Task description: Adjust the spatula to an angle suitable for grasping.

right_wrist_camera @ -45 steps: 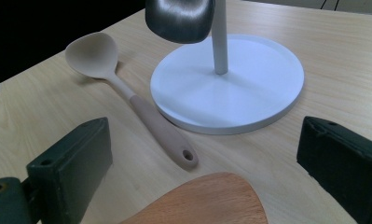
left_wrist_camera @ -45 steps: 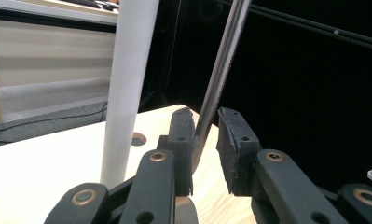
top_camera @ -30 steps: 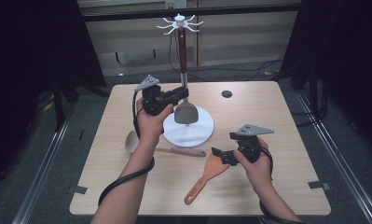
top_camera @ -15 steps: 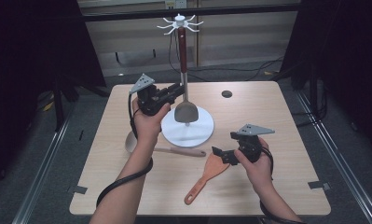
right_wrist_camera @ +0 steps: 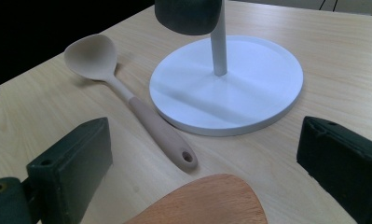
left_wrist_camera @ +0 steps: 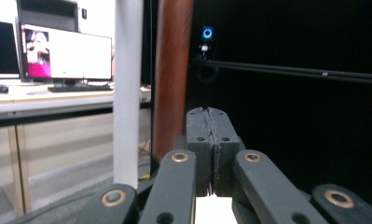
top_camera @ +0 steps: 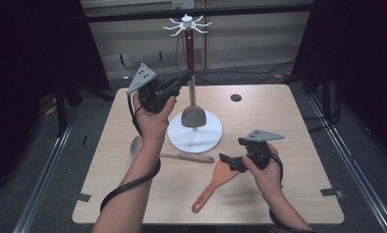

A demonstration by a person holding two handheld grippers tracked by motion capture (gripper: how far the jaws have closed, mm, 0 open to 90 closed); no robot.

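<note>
Beside the white stand with round base, thin pole and hooked crown [top_camera: 209,140]:

- Left gripper [top_camera: 183,78]: raised at mid-pole height, just left of the pole. Its jaws are pressed together with nothing between them. The left gripper view shows the brown handle [left_wrist_camera: 172,70] and the white pole [left_wrist_camera: 127,88] just beyond the tips, apart from them.
- Hanging turner with dark red-brown handle, metal shank and grey head [top_camera: 192,87]: hooked at the stand's crown, head hanging just above the base.
- Right gripper [top_camera: 226,160]: low, in front of the stand's base and to its right, jaws spread wide over the blade of the orange flat spatula [top_camera: 215,183], not touching it.
- Beige spoon with pale bowl [top_camera: 171,155]: flat on the light wooden table [top_camera: 288,126] in front of the base, its handle end near the orange blade.

Likely step: collecting the orange spatula for hanging. You do well to lower the right jaws so they straddle the neck below the blade, close squarely, and keep clear of the spoon's handle.

Pose: your left forearm rises steeply from the table's near edge, wrist cocked toward the pole. Your right hand [top_camera: 265,167] sits low, gripper pointing left toward the stand.
</note>
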